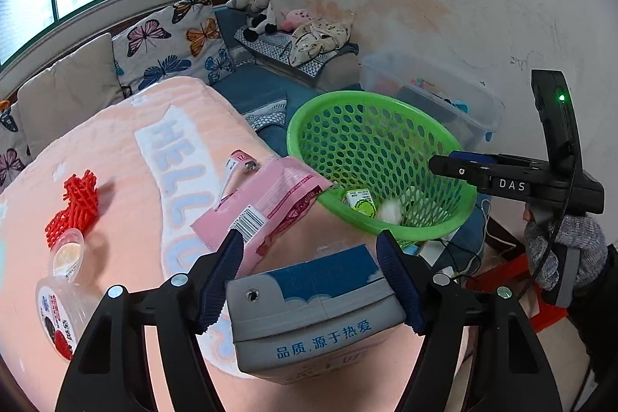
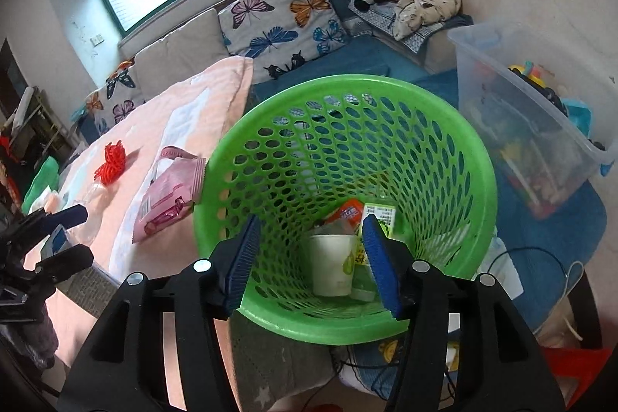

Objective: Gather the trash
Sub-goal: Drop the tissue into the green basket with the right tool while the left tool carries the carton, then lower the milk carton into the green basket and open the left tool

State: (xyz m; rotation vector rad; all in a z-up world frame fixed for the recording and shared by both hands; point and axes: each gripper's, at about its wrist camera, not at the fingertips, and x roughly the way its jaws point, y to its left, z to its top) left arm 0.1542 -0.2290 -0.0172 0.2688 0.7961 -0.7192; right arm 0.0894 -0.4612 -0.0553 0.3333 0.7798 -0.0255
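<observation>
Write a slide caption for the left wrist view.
Left hand-held gripper grips a blue-and-grey carton beside the green basket.

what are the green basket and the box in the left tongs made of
Green basket: looks like glossy moulded plastic, one piece with regular punched holes. Box in the left tongs: likely coated paperboard, a drink carton, with folded seams, printed faces and a straw hole.

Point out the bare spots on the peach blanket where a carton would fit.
Bare: the peach blanket above the red plastic mesh, toward the cushions, and the strip between the mesh and the pink snack wrapper. Crowded: the left edge by the clear plastic cup, and the wrapper's side against the green perforated basket.
</observation>
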